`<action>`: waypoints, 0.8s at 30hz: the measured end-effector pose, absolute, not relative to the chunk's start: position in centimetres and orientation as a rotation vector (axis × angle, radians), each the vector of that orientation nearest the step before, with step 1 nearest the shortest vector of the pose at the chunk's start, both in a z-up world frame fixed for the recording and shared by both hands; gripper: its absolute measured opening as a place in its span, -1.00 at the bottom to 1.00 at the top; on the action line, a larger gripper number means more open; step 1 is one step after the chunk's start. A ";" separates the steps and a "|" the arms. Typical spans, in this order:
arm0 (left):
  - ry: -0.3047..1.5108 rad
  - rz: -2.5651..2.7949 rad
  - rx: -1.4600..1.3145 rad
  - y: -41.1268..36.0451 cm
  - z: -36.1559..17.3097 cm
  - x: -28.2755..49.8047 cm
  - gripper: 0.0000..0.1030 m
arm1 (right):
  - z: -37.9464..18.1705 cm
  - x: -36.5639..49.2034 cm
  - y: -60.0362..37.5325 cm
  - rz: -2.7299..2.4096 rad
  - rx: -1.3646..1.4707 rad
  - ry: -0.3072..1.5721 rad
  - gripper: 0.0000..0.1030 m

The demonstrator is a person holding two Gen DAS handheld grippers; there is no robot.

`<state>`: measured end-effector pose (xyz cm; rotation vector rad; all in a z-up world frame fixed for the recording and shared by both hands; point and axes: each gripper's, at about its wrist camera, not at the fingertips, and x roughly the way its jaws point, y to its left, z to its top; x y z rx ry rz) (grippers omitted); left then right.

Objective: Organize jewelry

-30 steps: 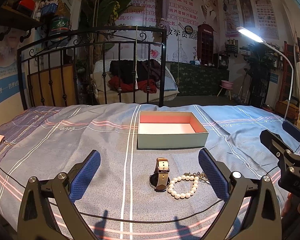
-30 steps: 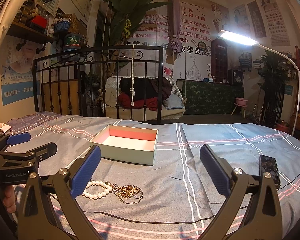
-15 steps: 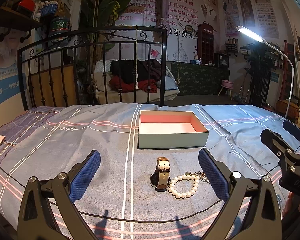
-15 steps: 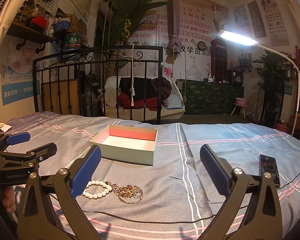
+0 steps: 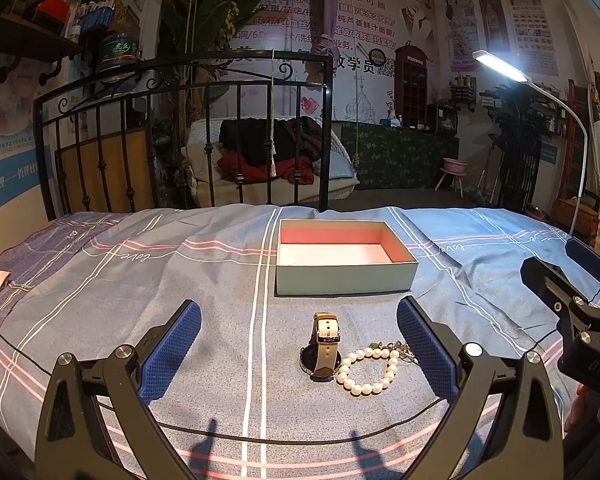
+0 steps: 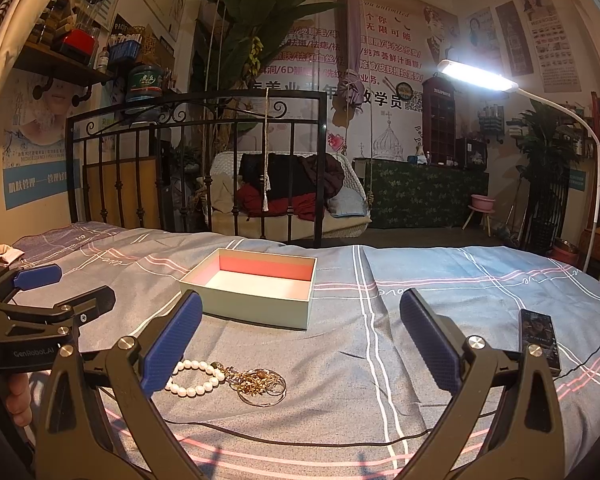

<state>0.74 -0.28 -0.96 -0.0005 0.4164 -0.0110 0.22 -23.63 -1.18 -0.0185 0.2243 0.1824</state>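
An open pale green box [image 5: 346,276] with a pink inside stands empty on the bed, also seen as the box [image 6: 256,308] in the right wrist view. In front of it lie a wristwatch [image 5: 325,346], a pearl bracelet [image 5: 366,372] and a tangle of gold rings and chain [image 6: 260,386]. The pearl bracelet [image 6: 194,378] touches that tangle. My left gripper [image 5: 298,350] is open above the watch and pearls, holding nothing. My right gripper [image 6: 300,344] is open, with the jewelry low between its fingers, nearer the left one.
A blue-grey striped bedsheet [image 5: 140,280] covers the bed, with a black iron bedframe [image 5: 188,136] at the far end. A phone [image 6: 538,338] lies on the sheet at the right. A black cable [image 6: 300,440] runs across the near sheet. A lamp [image 6: 480,76] shines overhead.
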 end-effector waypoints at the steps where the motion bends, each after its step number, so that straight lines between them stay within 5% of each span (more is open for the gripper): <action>1: 0.417 -0.010 0.000 -0.3 -0.9 0.8 0.88 | -1.2 0.2 -23.6 0.182 -0.019 0.224 0.90; 16: 0.441 -0.016 -0.003 -0.2 -1.3 1.1 0.88 | -1.7 0.8 -23.2 0.185 -0.019 0.249 0.90; 24: 0.616 -0.020 0.005 0.1 -3.1 4.0 0.87 | -3.5 3.9 -22.4 0.207 -0.047 0.404 0.90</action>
